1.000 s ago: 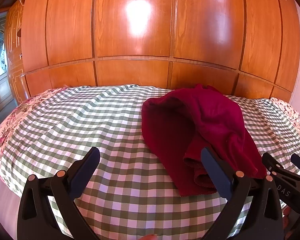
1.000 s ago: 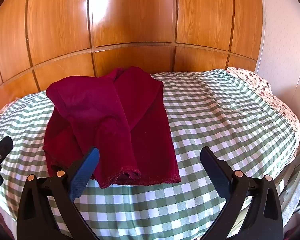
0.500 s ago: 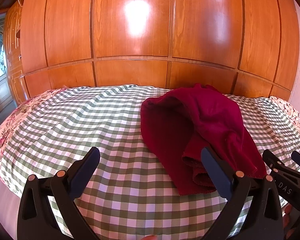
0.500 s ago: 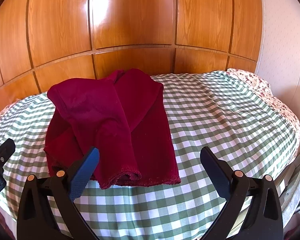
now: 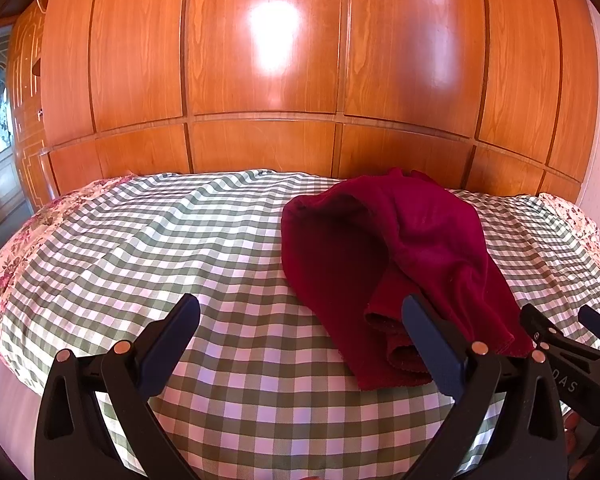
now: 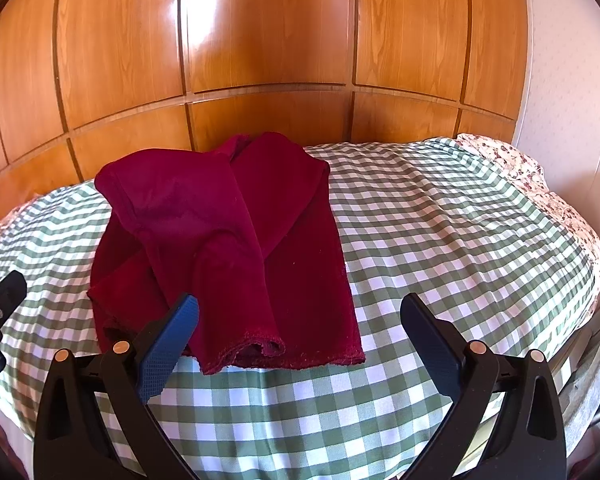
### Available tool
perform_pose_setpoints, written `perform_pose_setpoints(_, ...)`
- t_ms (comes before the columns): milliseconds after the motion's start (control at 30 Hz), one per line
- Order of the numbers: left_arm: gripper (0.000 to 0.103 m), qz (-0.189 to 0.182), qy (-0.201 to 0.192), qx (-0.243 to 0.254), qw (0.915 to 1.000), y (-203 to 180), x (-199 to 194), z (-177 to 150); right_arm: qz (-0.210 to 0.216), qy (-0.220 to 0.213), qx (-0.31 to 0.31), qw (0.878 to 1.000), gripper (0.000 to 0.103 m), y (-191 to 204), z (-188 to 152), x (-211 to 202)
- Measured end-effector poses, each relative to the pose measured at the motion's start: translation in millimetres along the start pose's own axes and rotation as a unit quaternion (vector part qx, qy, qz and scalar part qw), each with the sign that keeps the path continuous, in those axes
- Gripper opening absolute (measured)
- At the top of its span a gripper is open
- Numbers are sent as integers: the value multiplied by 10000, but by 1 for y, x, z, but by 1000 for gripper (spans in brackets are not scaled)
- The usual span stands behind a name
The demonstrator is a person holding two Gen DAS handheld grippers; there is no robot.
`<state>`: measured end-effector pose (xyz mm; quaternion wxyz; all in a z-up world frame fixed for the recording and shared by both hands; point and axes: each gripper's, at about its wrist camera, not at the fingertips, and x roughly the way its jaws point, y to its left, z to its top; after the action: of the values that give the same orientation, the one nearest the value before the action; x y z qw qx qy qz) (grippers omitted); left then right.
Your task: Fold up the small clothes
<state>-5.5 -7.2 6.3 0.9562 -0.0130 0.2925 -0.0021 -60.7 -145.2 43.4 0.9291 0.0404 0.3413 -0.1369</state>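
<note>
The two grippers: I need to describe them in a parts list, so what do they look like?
Both the left gripper and right gripper have matte black plastic frames shaped like spring clamps, silver round rivets, and two dark blue fingers with gridded pads. White lettering ending "DAS" marks the right one's side.

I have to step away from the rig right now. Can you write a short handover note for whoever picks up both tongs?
Left tongs: open, empty, hovering over the checked bedcover, with the garment off to their right.
Right tongs: open, empty, just short of the garment's near hem.
Dark red garment: lies loosely bunched on the bedcover in front of the wooden wardrobe, layers overlapping unevenly.
Done: no neat fold visible.
Left: grip the near hem, spread it flat, then fold.
</note>
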Motion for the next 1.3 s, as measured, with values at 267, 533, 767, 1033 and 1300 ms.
perform_pose_setpoints(267, 100, -16, 0, 31, 10000, -1, 0, 0, 13, 28, 32, 10000, 100, -1, -2, 2)
perform_pose_setpoints(533, 100, -37, 74, 78, 9999, -3, 5, -2, 42, 123, 68, 9999, 100, -4, -4, 8)
perform_pose_setpoints(767, 100, -63, 181, 139, 9997, -7, 11, -6, 73, 241, 126, 9996, 100, -9, -7, 14)
perform_pose_setpoints(1033, 100, -182, 289, 293, 9990, -14, 18, -9, 82, 404, 220, 9989, 100, -19, -8, 25)
perform_pose_setpoints(1300, 88, -1060, 521, 978, 9882, -48, 29, -11, 130, 832, 580, 9948, 100, -59, -7, 51)
